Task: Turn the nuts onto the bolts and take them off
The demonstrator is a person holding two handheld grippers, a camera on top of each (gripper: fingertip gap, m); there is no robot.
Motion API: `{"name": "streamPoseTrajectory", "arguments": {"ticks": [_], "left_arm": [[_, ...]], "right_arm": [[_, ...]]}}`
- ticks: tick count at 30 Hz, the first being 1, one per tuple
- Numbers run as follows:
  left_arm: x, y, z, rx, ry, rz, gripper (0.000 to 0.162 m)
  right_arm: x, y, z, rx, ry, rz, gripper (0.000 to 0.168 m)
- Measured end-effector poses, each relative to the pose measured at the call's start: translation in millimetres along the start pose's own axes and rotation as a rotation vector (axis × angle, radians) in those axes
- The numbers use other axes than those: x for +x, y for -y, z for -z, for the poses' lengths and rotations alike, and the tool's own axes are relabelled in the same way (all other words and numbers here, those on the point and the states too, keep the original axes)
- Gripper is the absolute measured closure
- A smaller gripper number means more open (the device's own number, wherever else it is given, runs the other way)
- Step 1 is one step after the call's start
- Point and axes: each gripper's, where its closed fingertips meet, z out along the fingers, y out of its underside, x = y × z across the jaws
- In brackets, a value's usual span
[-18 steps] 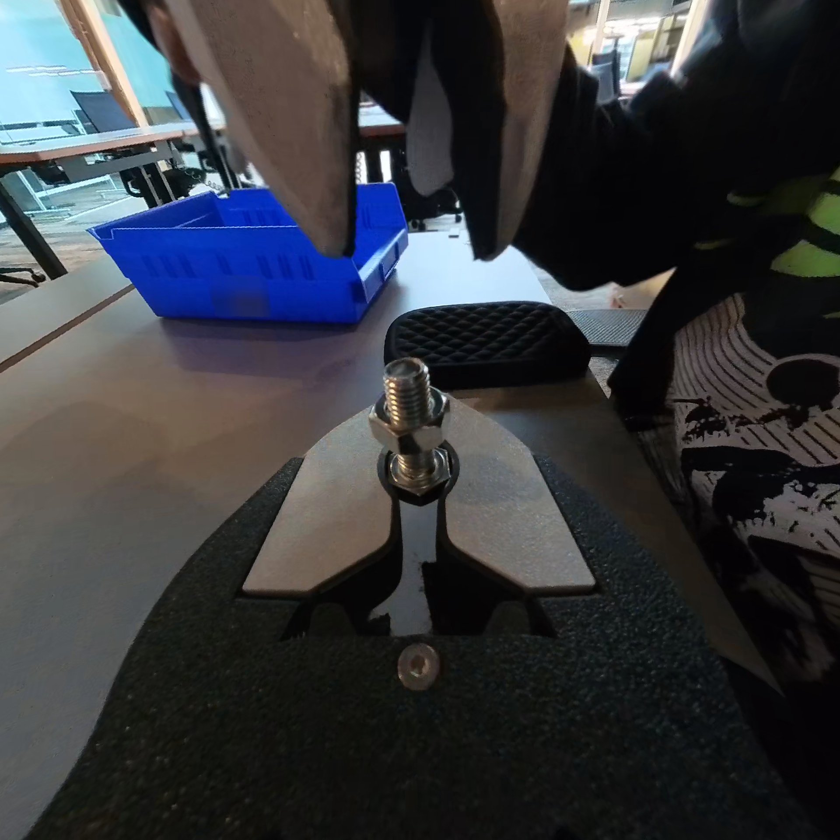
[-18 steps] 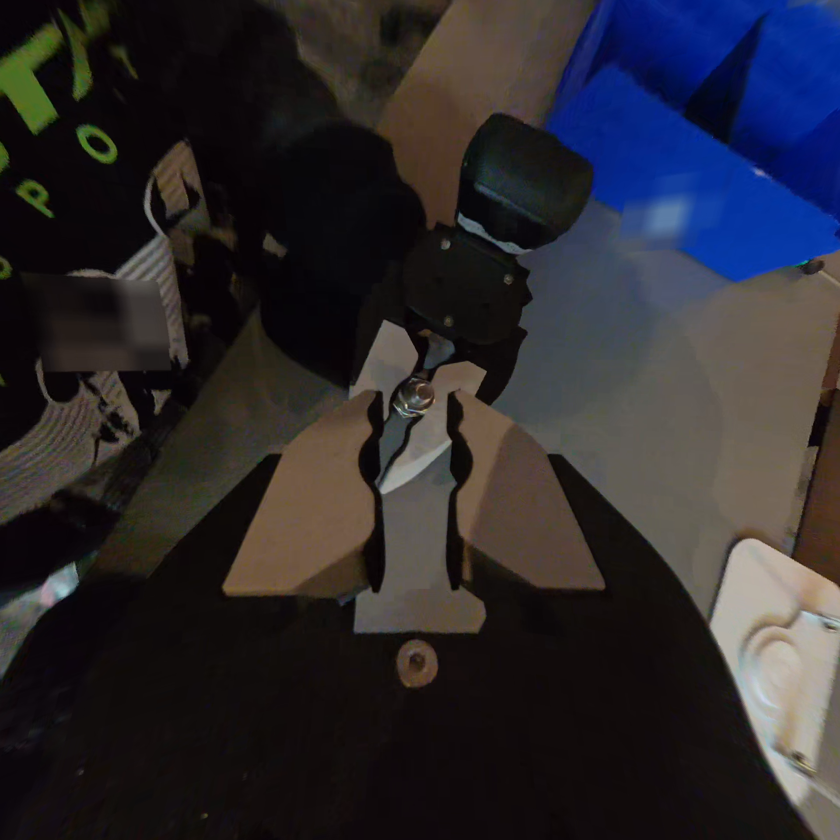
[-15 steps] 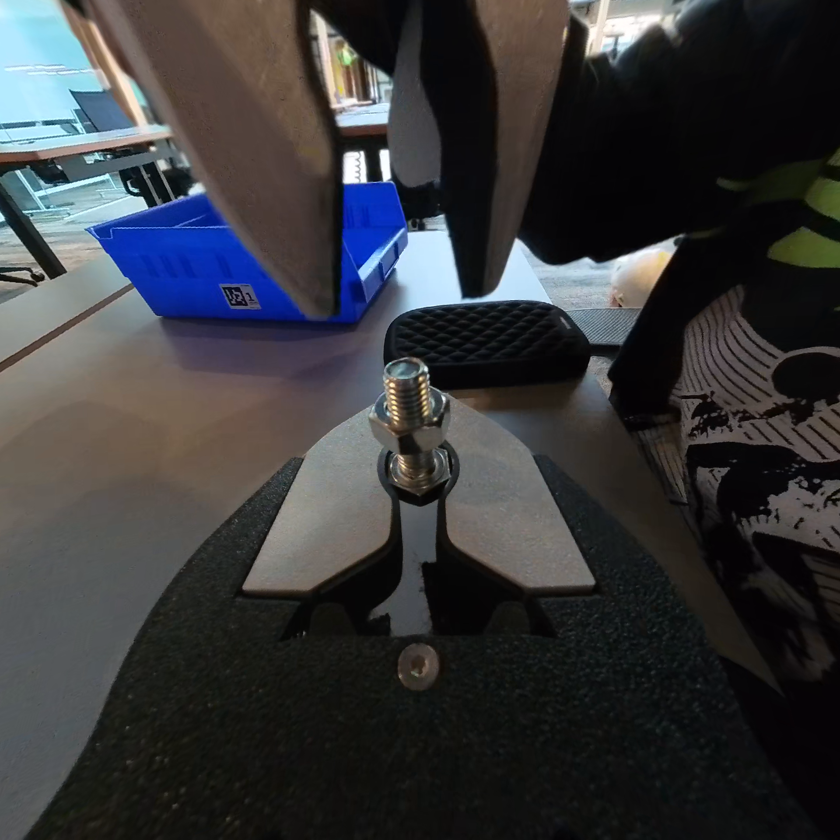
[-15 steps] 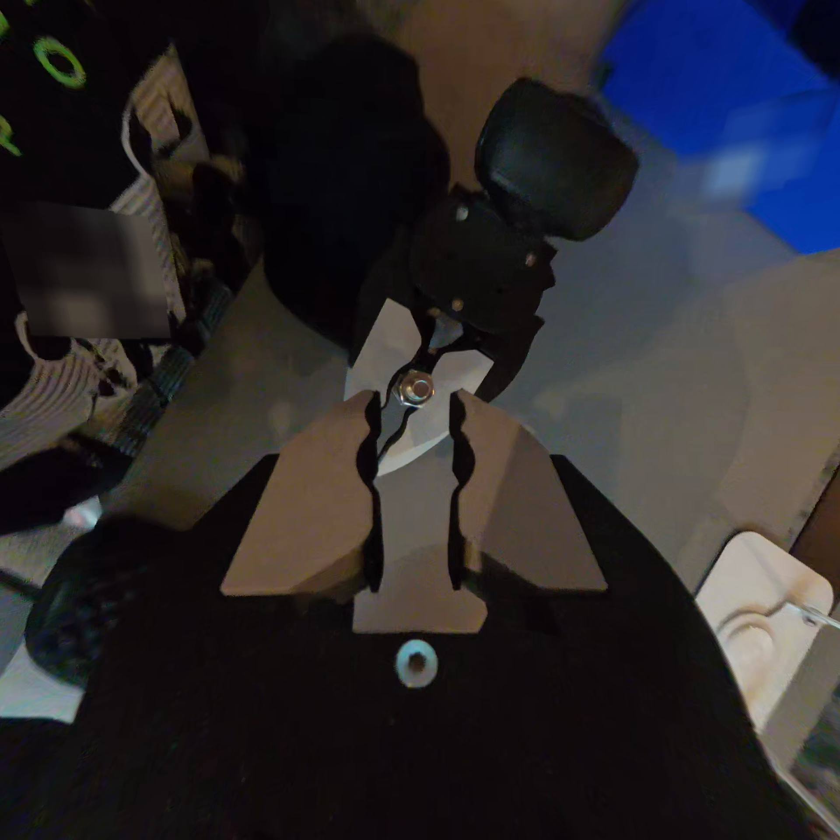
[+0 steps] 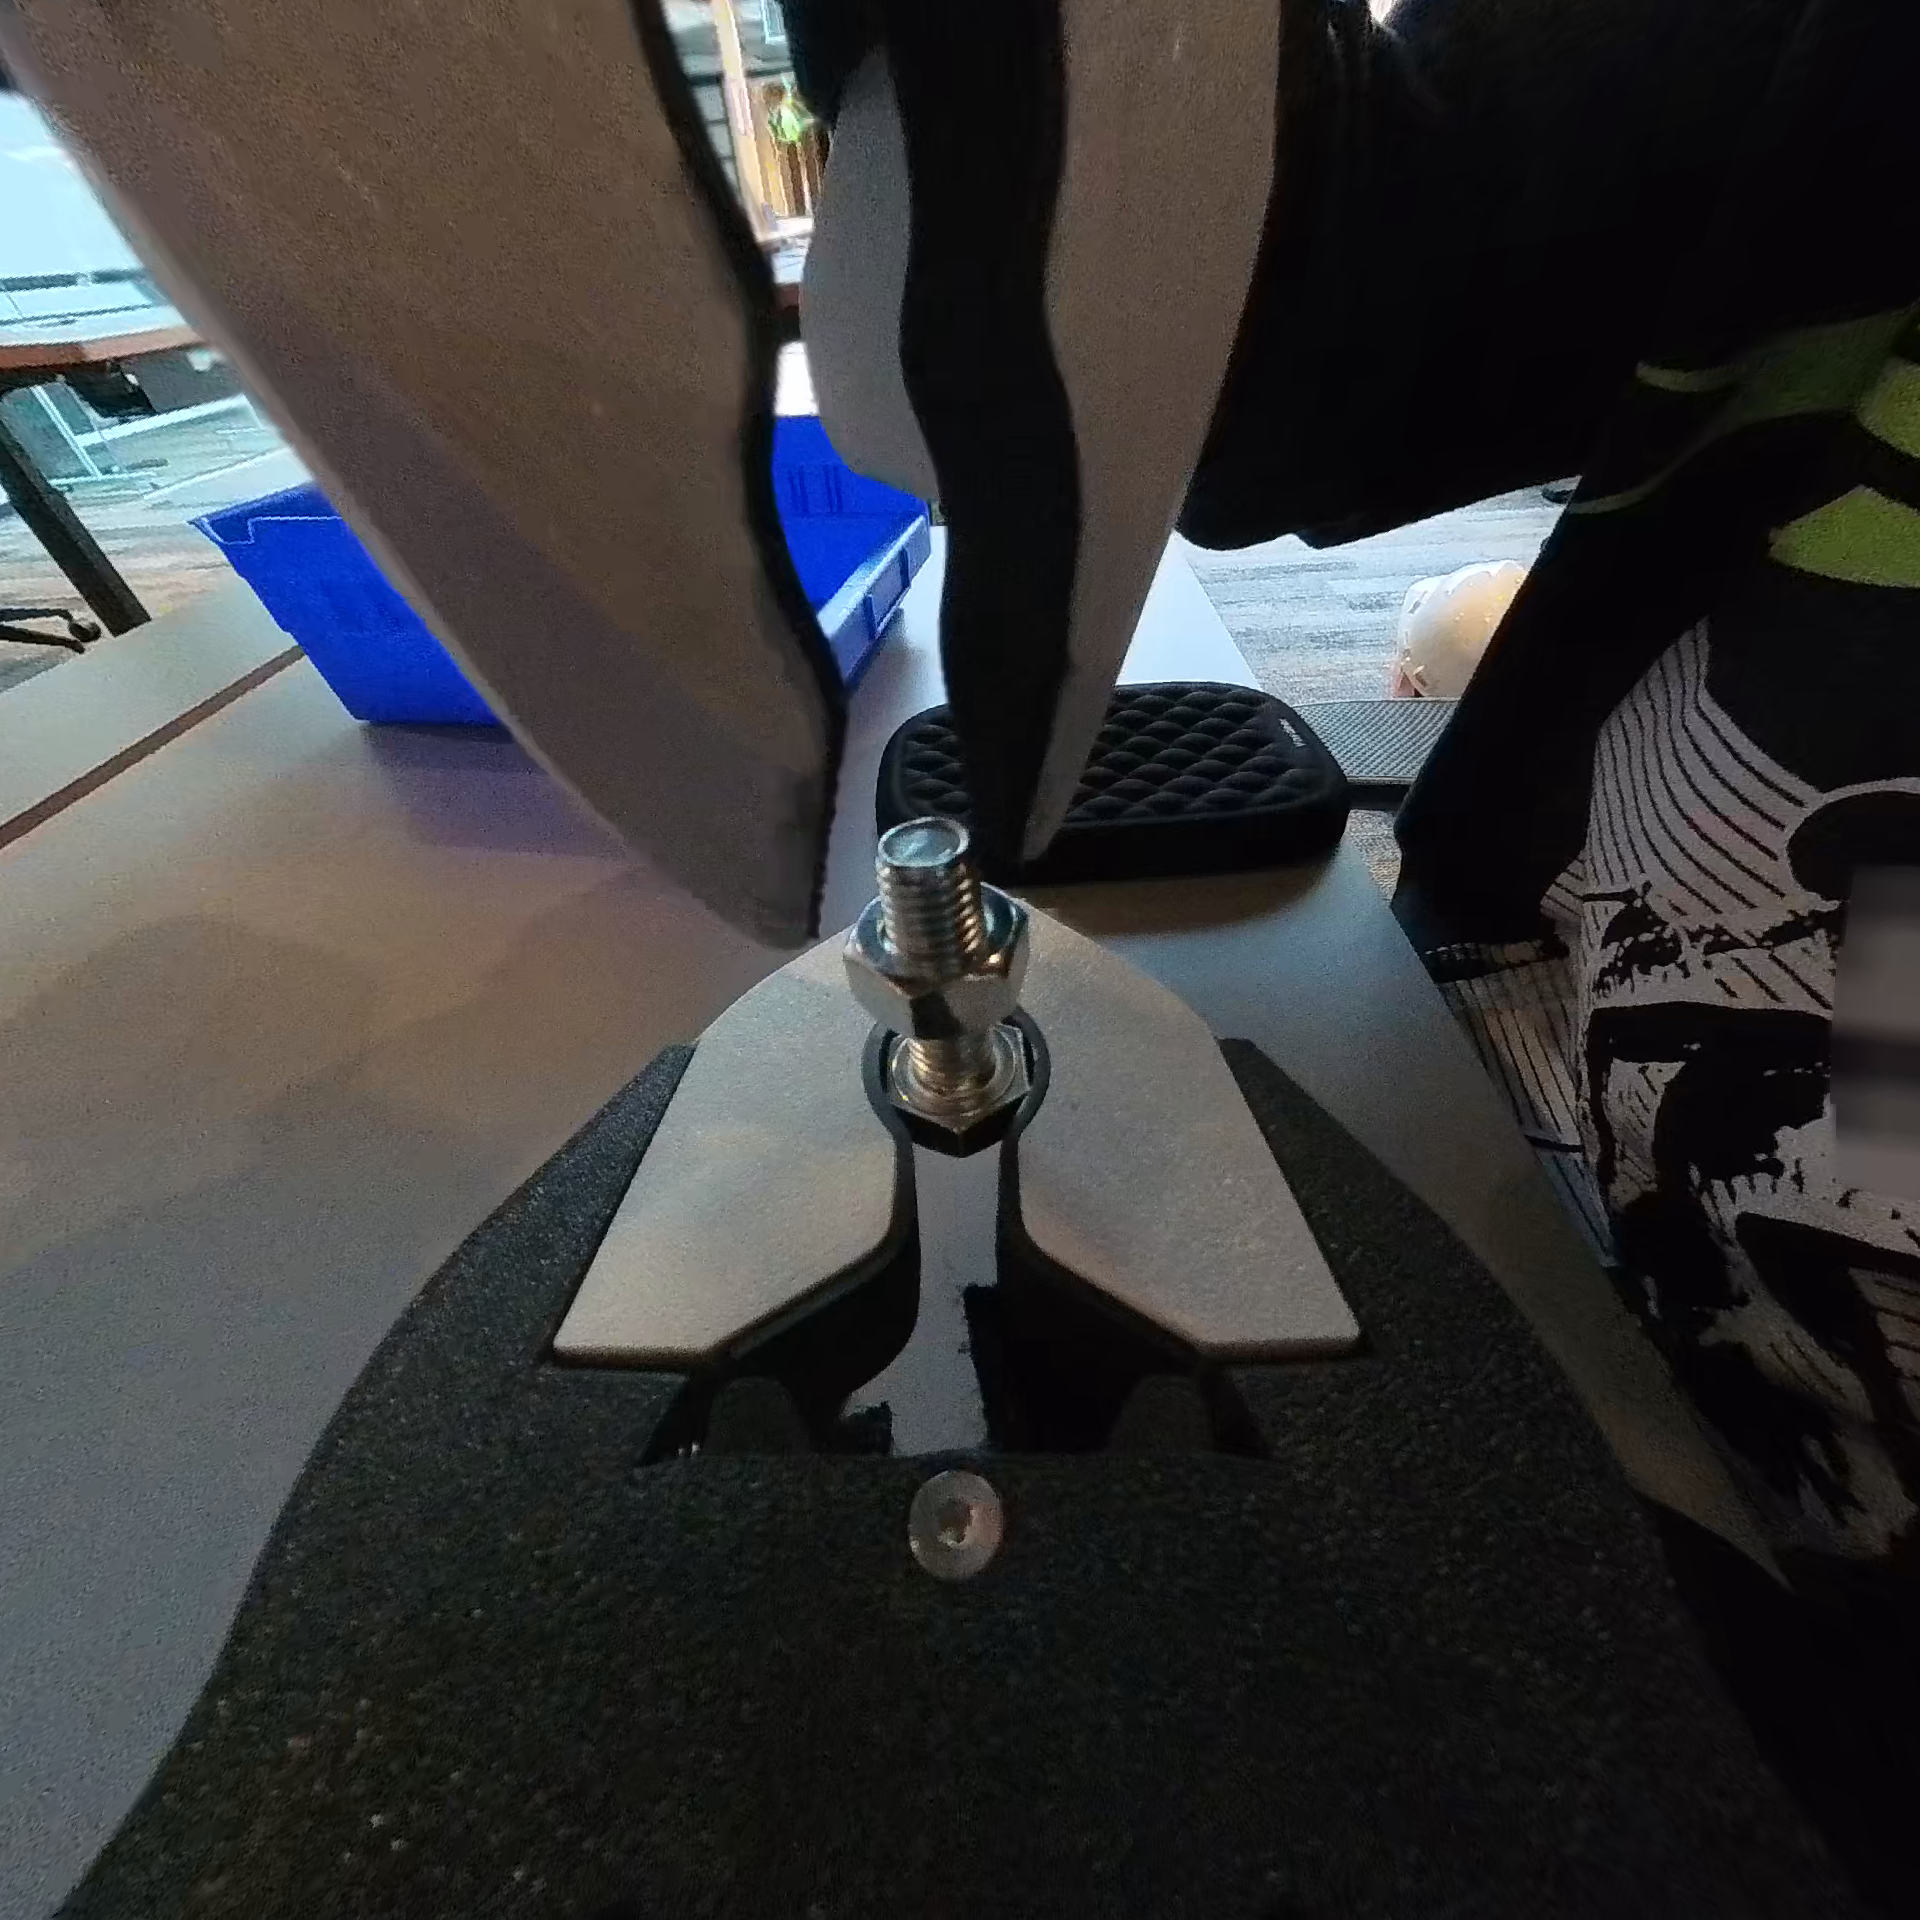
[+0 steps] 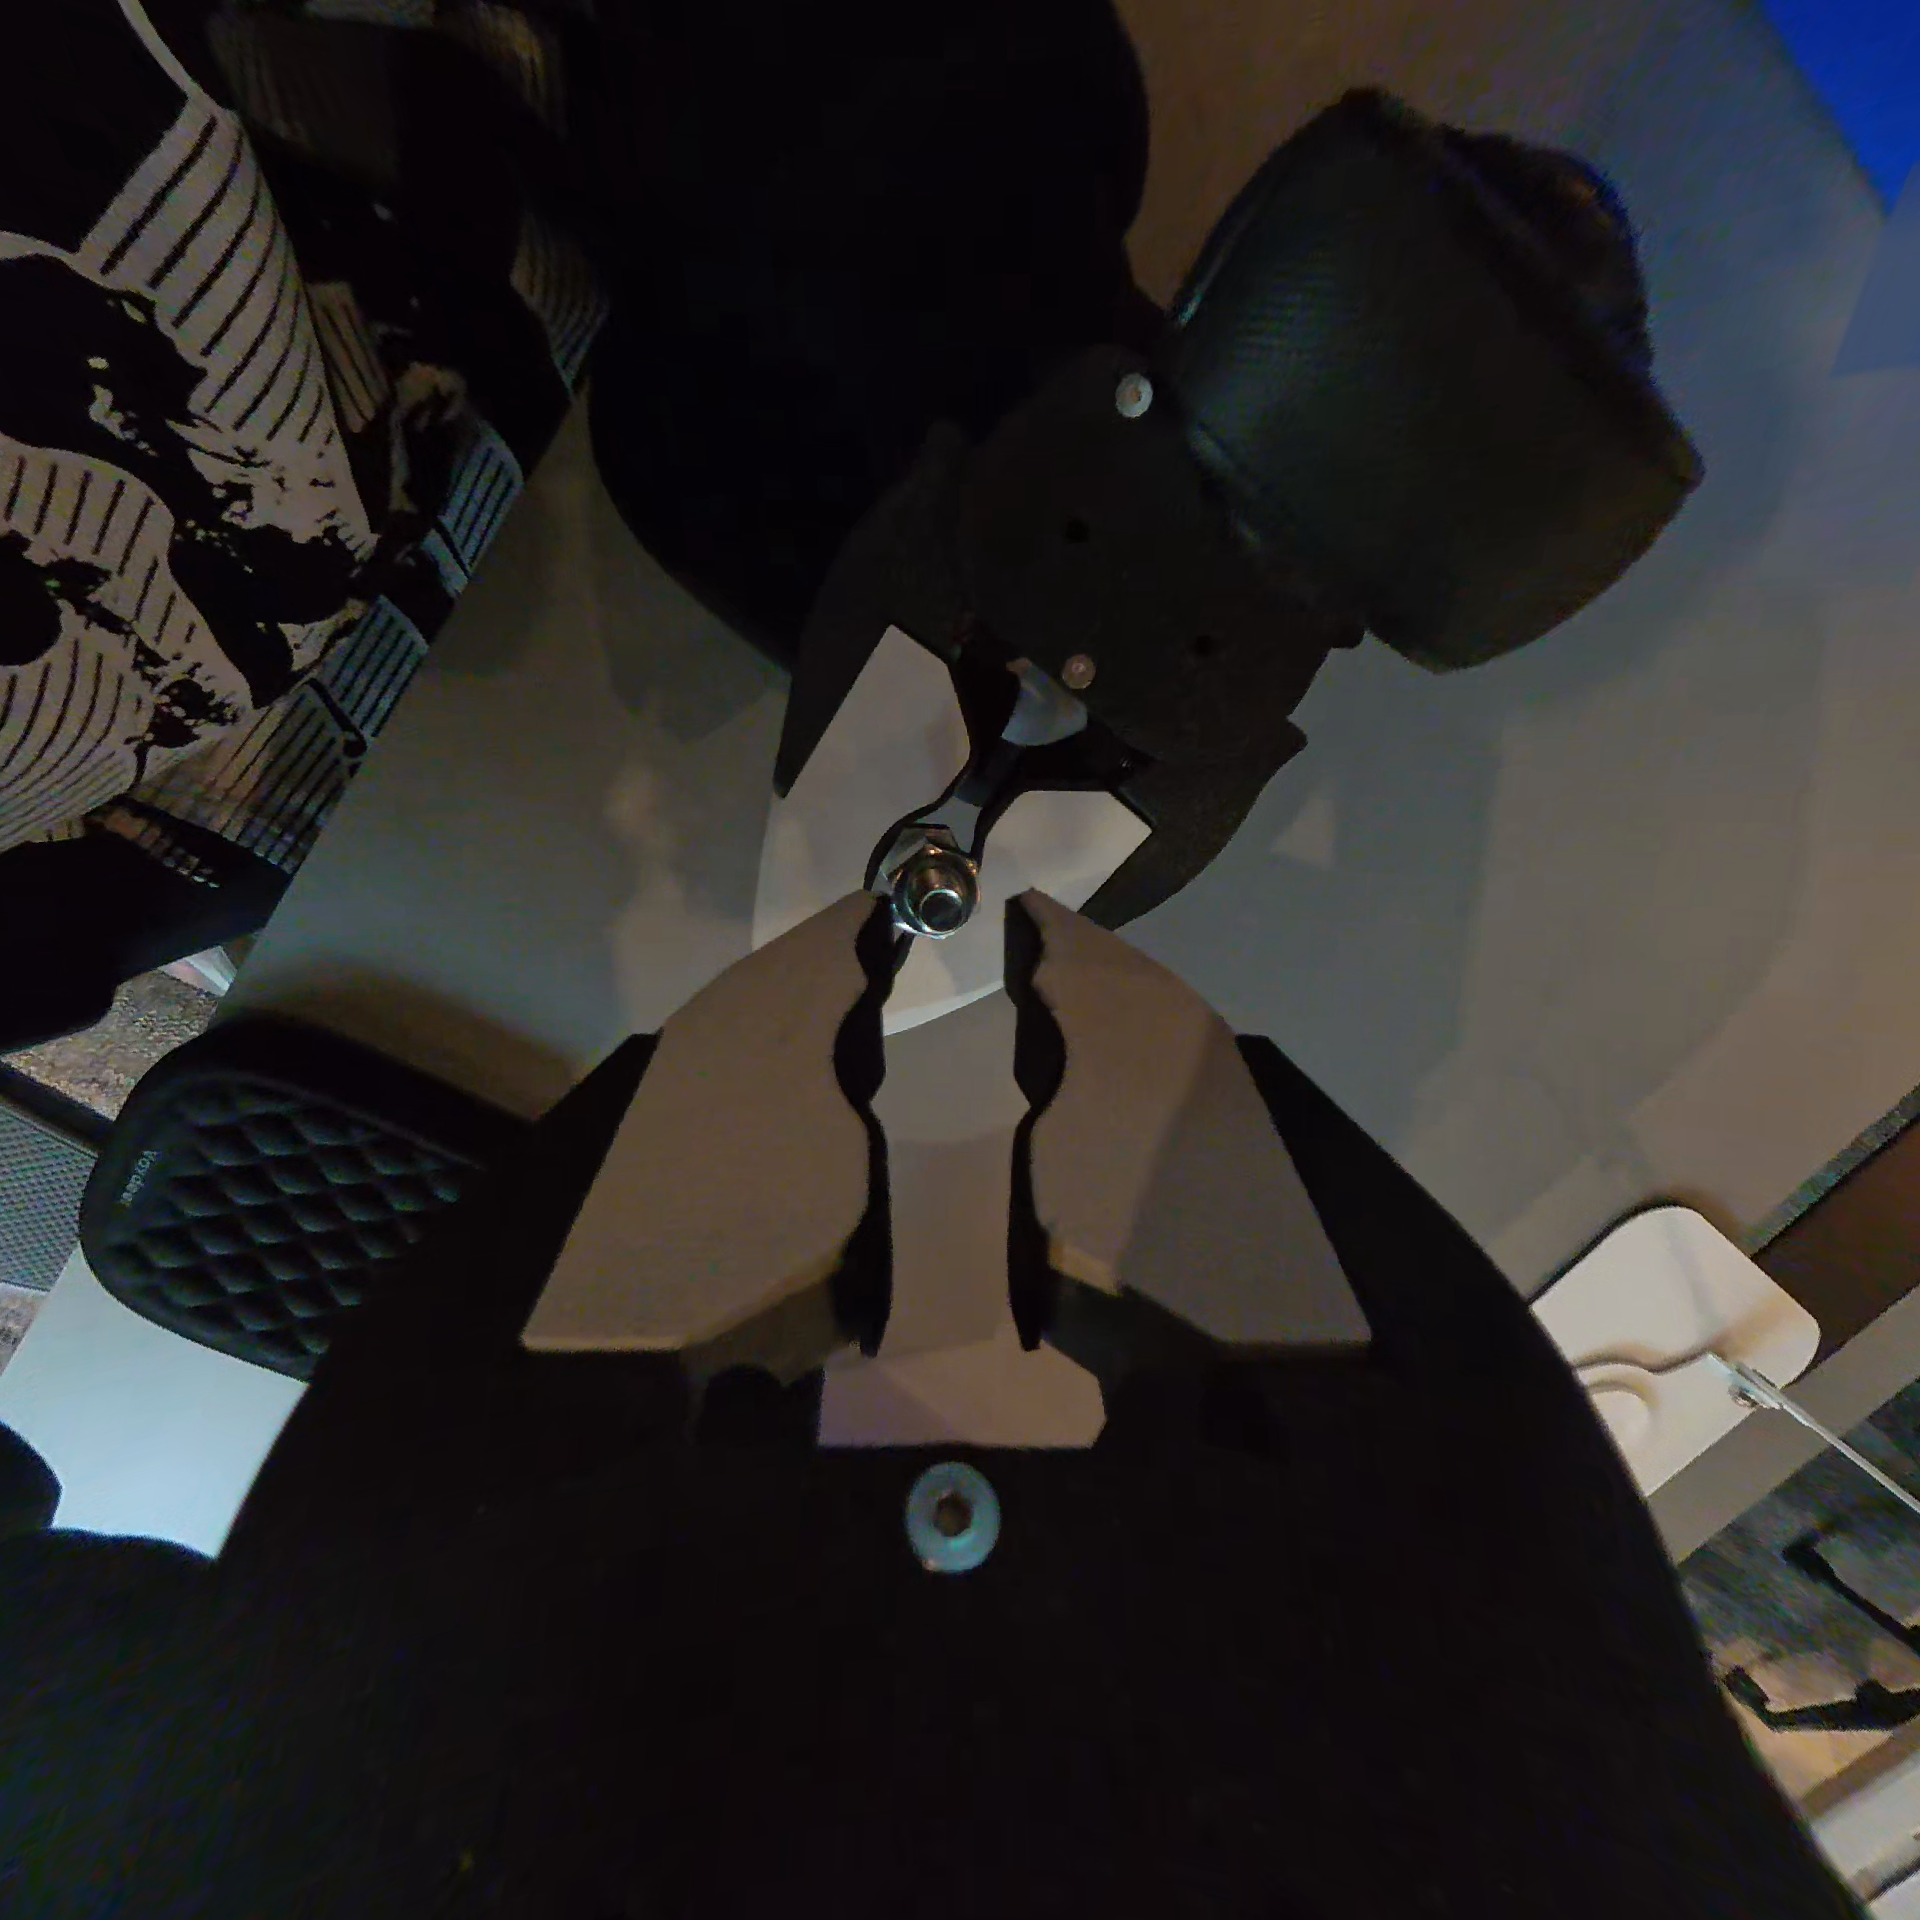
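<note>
The bolt [image 5: 928,935] is held upright by its head in the closed left gripper [image 5: 958,1081], a nut [image 5: 935,971] threaded partway down its shank. The right gripper [image 5: 914,842] is poised just above, jaws parted either side of the bolt's tip — nothing is gripped. A grey table [image 5: 312,1039] is seen beneath, with a blue bin [image 5: 343,613] and a black pad [image 5: 1174,769] behind — desks and glass beyond.

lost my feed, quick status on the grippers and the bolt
Left gripper shut on bolt, upright, nut partway down. Right gripper open, tips either side of nut. Nothing in the way.
</note>
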Motion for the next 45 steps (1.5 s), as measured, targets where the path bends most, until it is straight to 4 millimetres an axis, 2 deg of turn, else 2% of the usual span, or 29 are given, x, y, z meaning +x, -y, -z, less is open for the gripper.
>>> {"name": "streamPoseTrajectory", "arguments": {"ticks": [4,6,12,17,21,26,31,35,37,40,45], "left_arm": [[0.1,-0.4,-0.4,-0.003,0.000,-0.002,0.151],[-0.2,-0.3,-0.4,-0.002,0.001,-0.001,0.151],[-3.3,2.5,1.1,0.020,0.017,0.012,0.151],[-10.2,3.9,1.7,0.029,0.053,0.044,0.110],[-11.3,3.3,1.0,0.022,0.064,0.043,0.103],[-12.5,5.8,3.3,0.042,0.070,0.050,0.106],[-12.5,7.2,4.5,0.054,0.068,0.053,0.112],[-12.9,8.9,5.7,0.066,0.069,0.057,0.114],[-13.4,9.2,6.1,0.070,0.070,0.062,0.115],[-13.9,10.1,7.0,0.077,0.070,0.067,0.115],[-14.2,10.7,7.6,0.081,0.069,0.071,0.116]], "right_arm": [[-0.4,1.0,-2.4,0.001,0.009,0.010,0.151],[-2.1,1.1,-2.9,-0.001,0.023,0.021,0.159],[0.3,0.7,-0.9,0.004,0.002,0.032,0.159],[3.2,-7.7,9.1,0.009,-0.033,-0.007,0.159],[1.6,-29.1,26.4,-0.005,-0.072,-0.071,0.159],[-4.8,-91.0,61.5,-0.046,-0.150,-0.283,0.160],[-26.1,-178.7,95.8,-0.114,-0.230,-0.570,0.159],[-52.6,-249.5,112.1,-0.149,-0.275,-0.813,0.159],[-65.6,-280.8,115.1,-0.157,-0.297,-0.915,0.159],[-79.4,-316.5,110.3,-0.132,-0.307,-1.031,0.159],[-88.6,-358.3,86.3,-0.097,-0.303,-1.149,0.159]]}}
